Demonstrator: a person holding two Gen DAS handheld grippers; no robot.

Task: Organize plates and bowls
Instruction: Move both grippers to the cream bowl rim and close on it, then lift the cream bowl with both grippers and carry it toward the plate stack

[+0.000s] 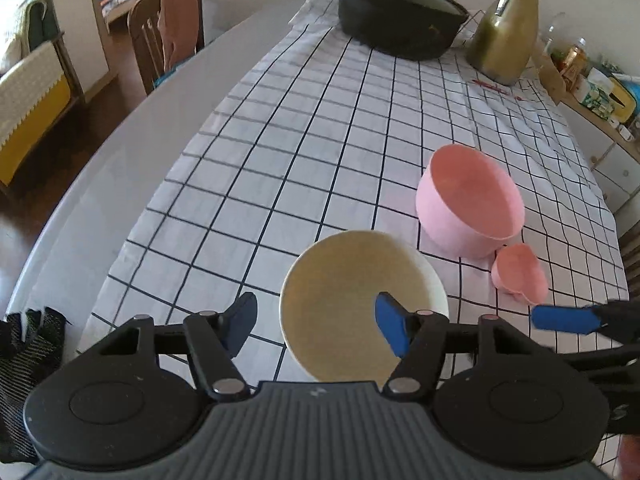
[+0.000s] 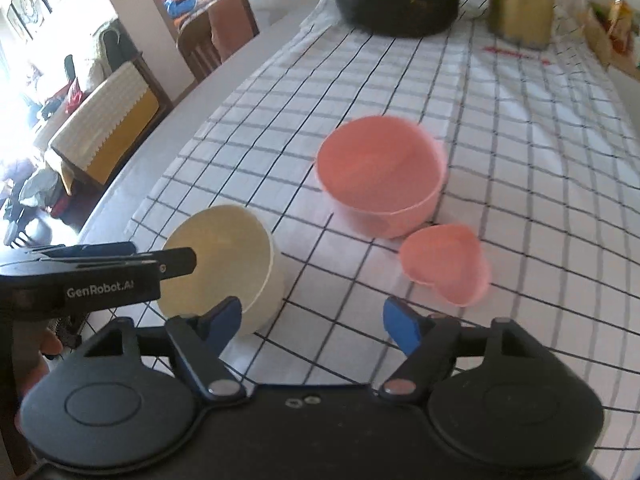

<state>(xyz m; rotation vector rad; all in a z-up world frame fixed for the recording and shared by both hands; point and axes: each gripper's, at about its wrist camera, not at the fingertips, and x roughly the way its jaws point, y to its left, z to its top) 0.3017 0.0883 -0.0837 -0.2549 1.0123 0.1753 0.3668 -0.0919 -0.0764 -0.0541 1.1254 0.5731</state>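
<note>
A cream bowl [image 1: 352,304] stands on the checked tablecloth [image 1: 320,140], close in front of my left gripper [image 1: 318,322]. That gripper is open; its right fingertip is over the bowl's inside, its left fingertip outside the rim. A large pink bowl [image 1: 468,208] stands further right, with a small pink heart-shaped dish [image 1: 520,272] beside it. In the right wrist view my right gripper [image 2: 314,322] is open and empty, above the cloth between the cream bowl [image 2: 224,264] and the heart-shaped dish [image 2: 444,264]. The large pink bowl [image 2: 380,176] is beyond. The left gripper [image 2: 120,268] reaches into the cream bowl there.
A black lidded pot [image 1: 400,12] and an olive-gold thermos jug [image 1: 508,28] stand at the table's far end. A shelf with jars [image 1: 580,72] is at the right. A wooden chair [image 1: 168,36] stands past the table's bare left edge [image 1: 100,184].
</note>
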